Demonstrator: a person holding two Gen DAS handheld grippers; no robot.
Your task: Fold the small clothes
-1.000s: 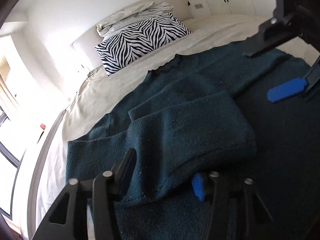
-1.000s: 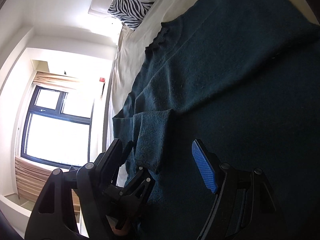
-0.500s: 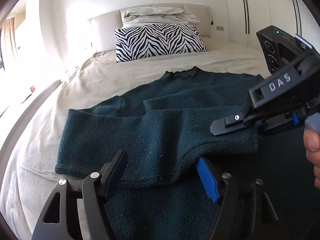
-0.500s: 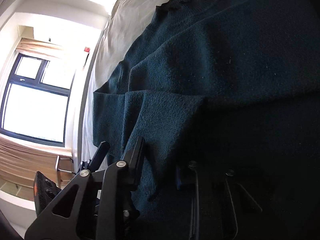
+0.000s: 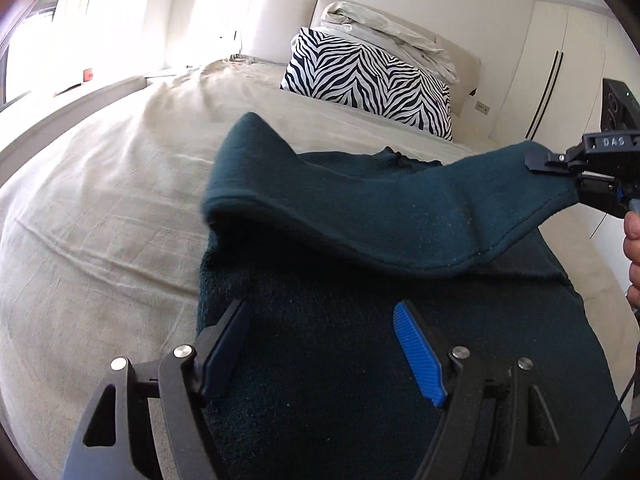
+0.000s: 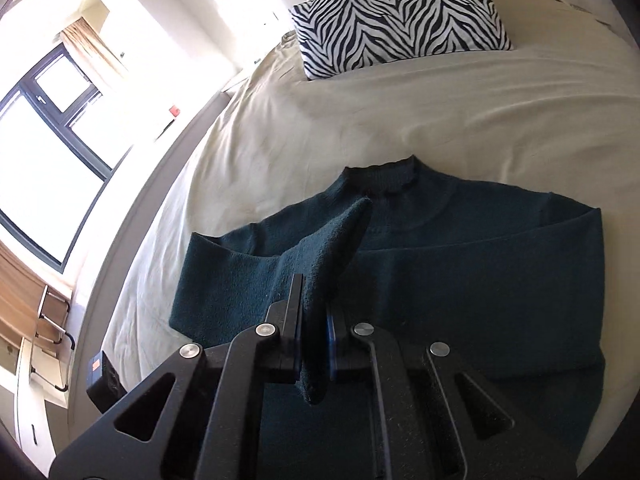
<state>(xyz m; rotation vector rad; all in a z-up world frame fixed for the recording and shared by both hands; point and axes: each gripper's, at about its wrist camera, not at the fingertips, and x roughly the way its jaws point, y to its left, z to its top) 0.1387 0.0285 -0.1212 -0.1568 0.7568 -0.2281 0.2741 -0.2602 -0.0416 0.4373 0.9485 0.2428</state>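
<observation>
on a cream bed (image 6: 400,128), a dark teal sweater (image 6: 460,272) lies flat. right gripper (image 6: 314,336) pinches its soft, limp sleeve cuff (image 5: 400,216), lifted. left gripper (image 5: 320,344), jaws just widening, hovers empty above the near hem. light knit likely sags; grip edges.

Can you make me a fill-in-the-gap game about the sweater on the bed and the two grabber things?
1. The right gripper is shut on the sweater's ____.
2. The left gripper has its jaws ____, holding nothing.
3. The dark green sweater lies on a ____.
4. The pillow has a ____ pattern.

Missing words: sleeve; open; bed; zebra
</observation>
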